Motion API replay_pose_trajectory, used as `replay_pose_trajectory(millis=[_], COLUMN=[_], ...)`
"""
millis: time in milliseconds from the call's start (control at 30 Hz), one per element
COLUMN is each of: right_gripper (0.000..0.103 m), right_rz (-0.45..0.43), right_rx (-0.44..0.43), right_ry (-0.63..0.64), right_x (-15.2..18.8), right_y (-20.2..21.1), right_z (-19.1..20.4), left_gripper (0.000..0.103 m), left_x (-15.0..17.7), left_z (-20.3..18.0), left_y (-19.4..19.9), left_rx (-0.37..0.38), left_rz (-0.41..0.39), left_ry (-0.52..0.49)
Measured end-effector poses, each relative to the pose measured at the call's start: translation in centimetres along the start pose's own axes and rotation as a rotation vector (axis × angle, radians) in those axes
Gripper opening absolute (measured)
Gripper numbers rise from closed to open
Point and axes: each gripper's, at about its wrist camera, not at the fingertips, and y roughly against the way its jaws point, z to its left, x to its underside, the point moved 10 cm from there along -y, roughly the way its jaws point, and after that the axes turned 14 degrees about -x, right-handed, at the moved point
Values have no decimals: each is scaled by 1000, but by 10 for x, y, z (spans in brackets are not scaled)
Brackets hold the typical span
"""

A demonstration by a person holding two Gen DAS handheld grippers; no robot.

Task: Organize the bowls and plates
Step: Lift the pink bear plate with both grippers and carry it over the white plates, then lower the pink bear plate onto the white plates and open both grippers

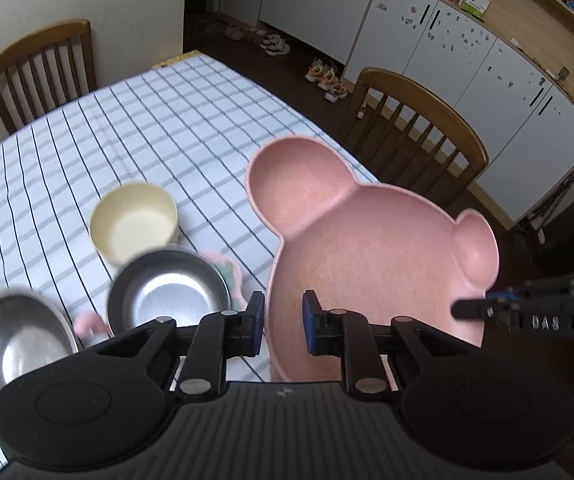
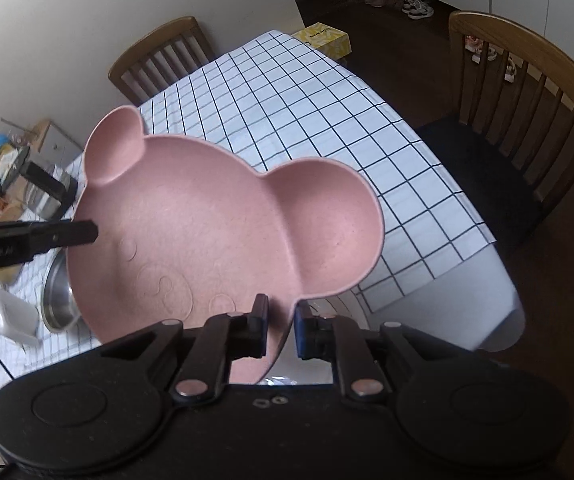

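1. We count one pink mouse-head-shaped divided plastic plate [image 1: 371,248], rising just ahead of both pairs of tongs.
2. We count two round stainless-steel bowls, one [image 1: 167,288] just ahead-left of the left tongs, the other [image 1: 15,340] further left.
3. We count one cream round plastic bowl [image 1: 133,220], beyond the nearer steel bowl.
4. We count two brown wooden slat-backed chairs, one [image 1: 39,68] far ahead-left of the left tongs, one [image 1: 415,124] ahead-right.
5. We count one yellow cardboard tissue box [image 2: 323,38], far ahead of the right tongs.
6. We count one white cylindrical jar [image 2: 11,314], left of the right tongs.
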Motion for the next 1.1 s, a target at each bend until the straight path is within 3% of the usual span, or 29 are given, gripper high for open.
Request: replay_pose_trajectory(millis=[233,600,833,933,1100], right_gripper=[14,14,14,15,16], right_rz=[43,137,119,98,86], right_rx=[45,128,129,138,117], right_ry=[28,49,38,54,87], right_x=[11,38,39,33,30], right_y=[1,-31,-41,-43,-53], right_z=[-18,-56,-73,-77,-76], left_gripper=[19,19,19,19,19], left_x=[40,98,98,90,89], left_z=[-18,-37,-46,-48,-38], left_y=[-12,-71,-78,-80,-88], left_rx=[29,25,16,-24,-42], left_rz=[45,162,129,95,116], left_ry=[13,43,23,2,28])
